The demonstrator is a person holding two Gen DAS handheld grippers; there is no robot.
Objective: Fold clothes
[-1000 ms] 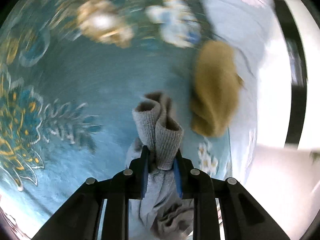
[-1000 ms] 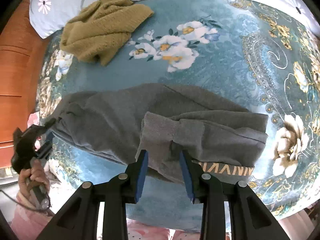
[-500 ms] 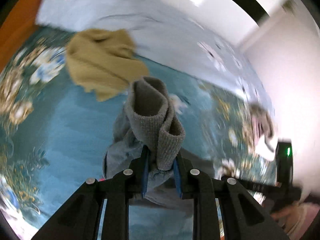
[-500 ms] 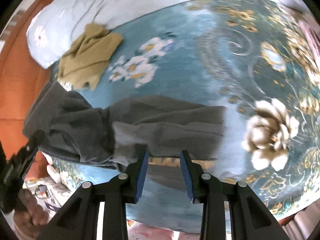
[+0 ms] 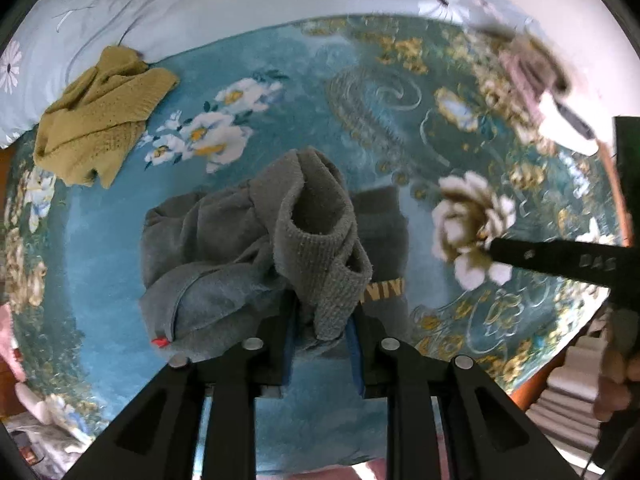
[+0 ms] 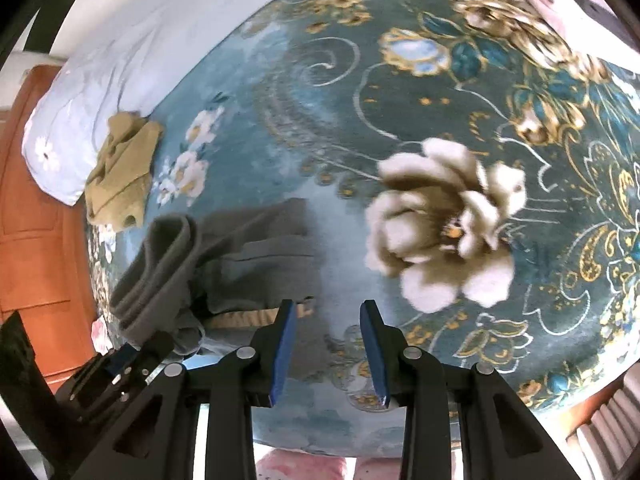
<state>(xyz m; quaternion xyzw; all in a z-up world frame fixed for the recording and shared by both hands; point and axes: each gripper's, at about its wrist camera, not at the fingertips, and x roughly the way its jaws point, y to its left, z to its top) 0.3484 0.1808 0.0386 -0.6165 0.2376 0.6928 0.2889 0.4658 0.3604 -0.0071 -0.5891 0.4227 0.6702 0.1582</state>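
Observation:
A grey sweater (image 5: 224, 248) lies bunched on the teal flowered blanket (image 5: 400, 120). One ribbed end of it is lifted and doubled over. My left gripper (image 5: 320, 314) points straight down with that ribbed end between its blue pads; the jaws are opening slightly and the knit still sits in them. The right wrist view shows the sweater (image 6: 248, 256) to the left, and my left gripper (image 6: 132, 360) at its raised fold. My right gripper (image 6: 328, 308) is open and holds nothing; it hangs over the blanket (image 6: 440, 80) just right of the sweater's hem.
A mustard knit garment (image 5: 100, 120) lies crumpled at the far left by a pale blue flowered pillow (image 5: 160, 8). A pink and grey garment (image 5: 532, 68) sits at the far right. Orange wood (image 6: 32, 220) borders the bed's left side. A hand (image 5: 616, 368) holds the right gripper's black body (image 5: 560, 260).
My left gripper has rolled and swung across the bed, carrying the ribbed end over the sweater. The right gripper has slid right, off the sweater and onto bare blanket.

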